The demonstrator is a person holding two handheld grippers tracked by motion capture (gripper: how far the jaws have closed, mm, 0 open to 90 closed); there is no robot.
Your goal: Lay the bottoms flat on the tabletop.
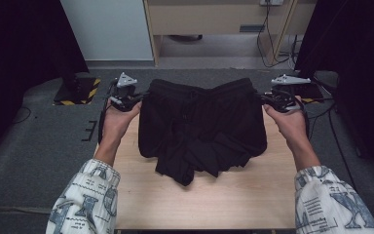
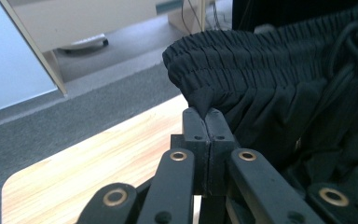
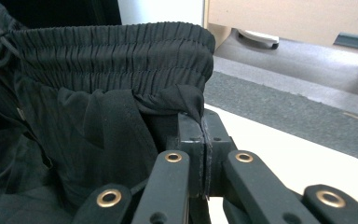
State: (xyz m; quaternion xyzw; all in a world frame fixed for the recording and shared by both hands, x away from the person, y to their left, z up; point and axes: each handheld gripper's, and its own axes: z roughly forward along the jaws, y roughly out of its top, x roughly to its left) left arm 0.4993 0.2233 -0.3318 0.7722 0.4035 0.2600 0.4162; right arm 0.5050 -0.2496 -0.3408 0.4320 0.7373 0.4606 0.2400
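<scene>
Work in hand: I hold a pair of black shorts (image 1: 202, 127) by the two ends of the waistband (image 1: 199, 87) and spread it over the wooden table (image 1: 204, 204).
Done so far: both waistband corners are gripped, and the band runs nearly straight between my grippers along the far edge of the table.
Left to do: the legs are not flat yet. The lower cloth bunches in folds near the middle of the table, with one crumpled lobe hanging nearest to me. I judge it needs a lift, shake or pull to smooth out, then laying down or folding.
Where the shorts are: top edge raised off the table at the far side, lower part resting on the table top, roughly centred between its left and right edges.
Left gripper (image 2: 207, 115): jaws pressed together on a small tuck of cloth just under the waistband's left end.
Right gripper (image 3: 202, 120): jaws pressed together on a fold of cloth at the waistband's right end.
Left hand (image 1: 118, 118): beyond the table's left edge, wrist straight, gripper pointing inward toward the shorts.
Right hand (image 1: 288, 121): at the table's right edge, mirrored to the left, gripper pointing inward.
Forearms: both reach forward from patterned sleeves (image 1: 85, 200), well apart, one on each side of the shorts.
</scene>
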